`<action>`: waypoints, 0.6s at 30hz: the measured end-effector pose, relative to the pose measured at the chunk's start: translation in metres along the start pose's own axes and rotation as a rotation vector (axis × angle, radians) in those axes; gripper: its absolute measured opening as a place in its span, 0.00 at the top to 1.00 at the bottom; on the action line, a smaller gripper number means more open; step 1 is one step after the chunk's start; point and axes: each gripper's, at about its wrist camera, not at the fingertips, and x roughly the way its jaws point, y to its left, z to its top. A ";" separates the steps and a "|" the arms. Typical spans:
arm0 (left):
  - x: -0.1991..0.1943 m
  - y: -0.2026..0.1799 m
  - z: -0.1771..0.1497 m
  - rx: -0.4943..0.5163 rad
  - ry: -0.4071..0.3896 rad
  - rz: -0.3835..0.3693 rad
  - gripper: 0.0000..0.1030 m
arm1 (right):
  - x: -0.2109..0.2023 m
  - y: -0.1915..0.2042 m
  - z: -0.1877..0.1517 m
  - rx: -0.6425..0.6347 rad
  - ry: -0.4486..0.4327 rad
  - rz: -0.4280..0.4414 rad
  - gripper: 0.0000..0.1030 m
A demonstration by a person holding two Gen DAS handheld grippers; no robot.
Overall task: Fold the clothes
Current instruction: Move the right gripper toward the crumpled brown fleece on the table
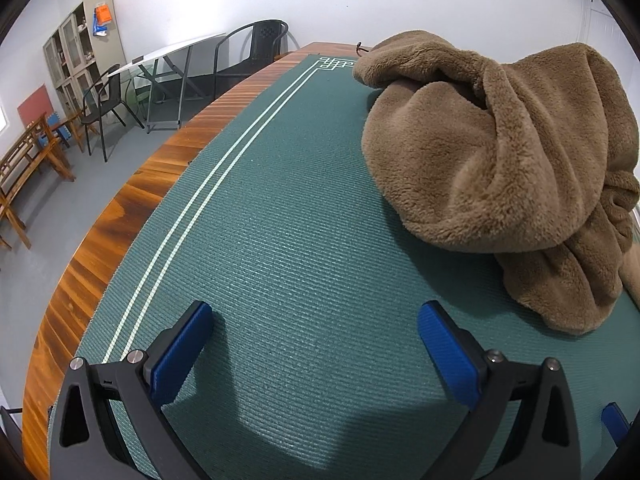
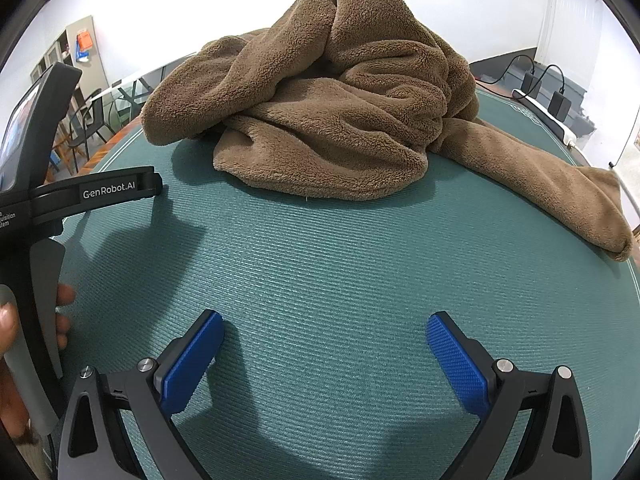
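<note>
**A:** Since both claws sit spread wide with nothing in them, left claw (image 1: pixel 316 344) and right claw (image 2: pixel 326 348) low over the ribbed green mat (image 2: pixel 320 264) on the wooden counter (image 1: pixel 132 200), I'd say folding hasn't started.

**B:** Agreed. The crumpled brown fleece garment (image 2: pixel 320 100) is heaped farther back, one sleeve trailing right. Next move probably means finding an edge and spreading it flat first.
</note>
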 end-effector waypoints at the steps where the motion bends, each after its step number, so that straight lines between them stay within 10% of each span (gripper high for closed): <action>1: 0.001 0.000 0.000 0.000 0.000 0.000 0.01 | 0.000 0.000 0.000 0.000 0.000 0.000 0.00; 18: -0.007 0.005 -0.006 0.021 -0.026 -0.076 0.00 | -0.001 -0.001 0.000 -0.027 0.011 0.027 0.00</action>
